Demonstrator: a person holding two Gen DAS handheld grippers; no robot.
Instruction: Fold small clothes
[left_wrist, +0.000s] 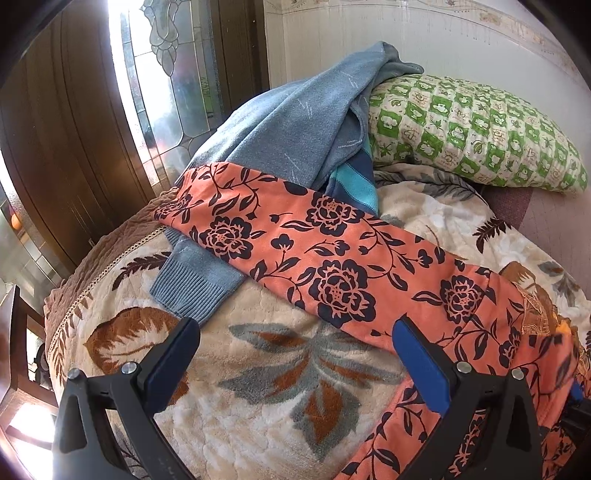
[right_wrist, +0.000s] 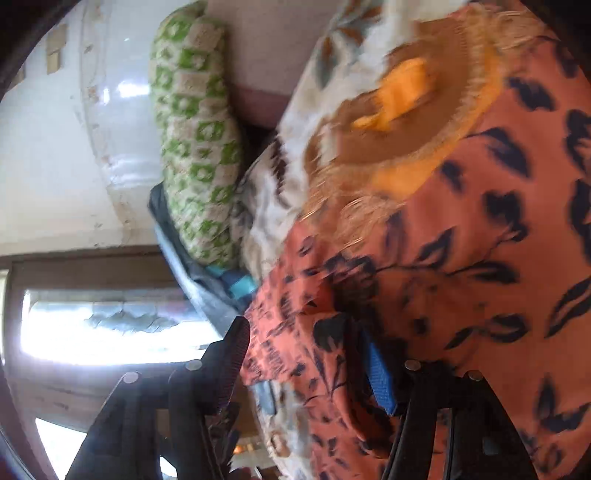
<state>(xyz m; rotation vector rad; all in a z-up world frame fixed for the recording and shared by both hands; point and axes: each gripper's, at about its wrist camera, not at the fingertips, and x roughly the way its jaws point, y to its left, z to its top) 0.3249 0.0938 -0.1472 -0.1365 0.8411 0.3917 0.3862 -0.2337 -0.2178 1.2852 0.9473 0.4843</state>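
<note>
An orange garment (left_wrist: 332, 258) with a dark flower print lies in a long band across the bed's floral blanket (left_wrist: 266, 387). My left gripper (left_wrist: 295, 325) stands open just above the blanket, and its right finger (left_wrist: 417, 354) is at the garment's near edge. The right wrist view is rolled sideways and blurred. There the same orange garment (right_wrist: 480, 258) fills the right side, with its brown embroidered neckline (right_wrist: 402, 96) at the top. My right gripper (right_wrist: 306, 336) is open with a fold of the orange cloth between its fingers; the blue pad (right_wrist: 380, 373) is partly covered by it.
A blue-grey knit sweater (left_wrist: 295, 122) is heaped behind the orange garment, with a teal striped cloth (left_wrist: 354, 181) under it. A green checked pillow (left_wrist: 472, 129) lies at the back right against the wall. The bed's edge (left_wrist: 74, 295) drops off at the left beside a wooden door with a glass pane (left_wrist: 166, 74).
</note>
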